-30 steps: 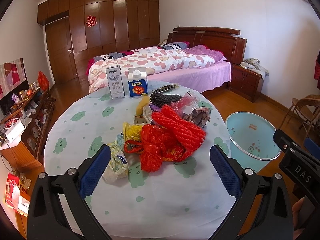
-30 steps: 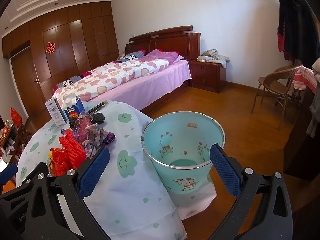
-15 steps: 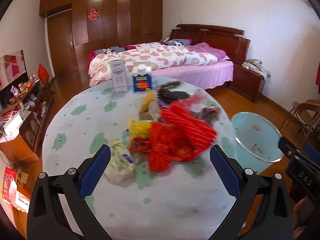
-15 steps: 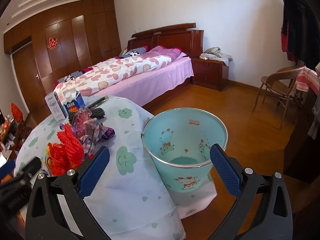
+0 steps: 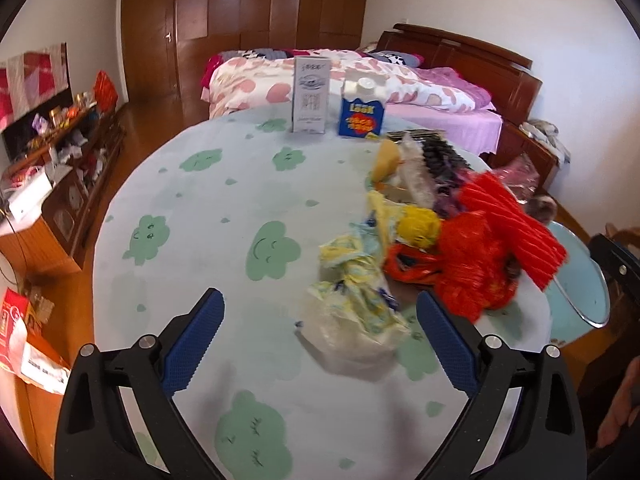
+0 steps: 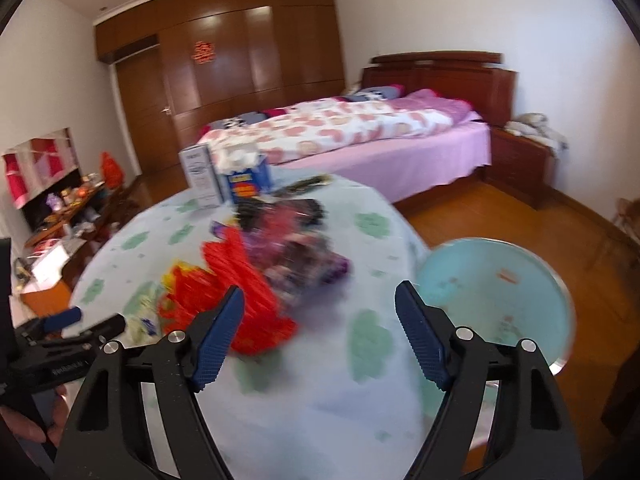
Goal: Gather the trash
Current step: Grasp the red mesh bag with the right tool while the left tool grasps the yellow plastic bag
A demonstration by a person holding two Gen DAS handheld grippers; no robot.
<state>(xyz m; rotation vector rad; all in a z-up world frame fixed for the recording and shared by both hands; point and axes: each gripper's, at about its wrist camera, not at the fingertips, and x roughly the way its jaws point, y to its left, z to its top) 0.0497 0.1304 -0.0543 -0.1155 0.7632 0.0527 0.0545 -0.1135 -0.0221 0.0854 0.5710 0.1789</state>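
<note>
A pile of trash lies on the round table [image 5: 208,216]: a red plastic bag [image 5: 472,272], a red ribbed wrapper [image 5: 516,224], a yellow piece [image 5: 416,224] and a pale crumpled bag [image 5: 356,316]. My left gripper [image 5: 320,340] is open and empty, just before the pale bag. My right gripper [image 6: 320,332] is open and empty above the table, with the red wrapper [image 6: 236,280] by its left finger. The light blue bin [image 6: 496,292] stands on the floor at the table's right edge; it also shows in the left wrist view [image 5: 576,296].
A white carton [image 5: 310,96] and a blue milk carton [image 5: 362,108] stand at the table's far side. A bed [image 6: 360,136] is behind the table. A cluttered low cabinet [image 5: 60,160] runs along the left wall. The left gripper shows in the right wrist view [image 6: 60,320].
My left gripper has swung left and moved closer to the table, so the trash pile now sits to the right. My right gripper has swung left from over the bin to over the table.
</note>
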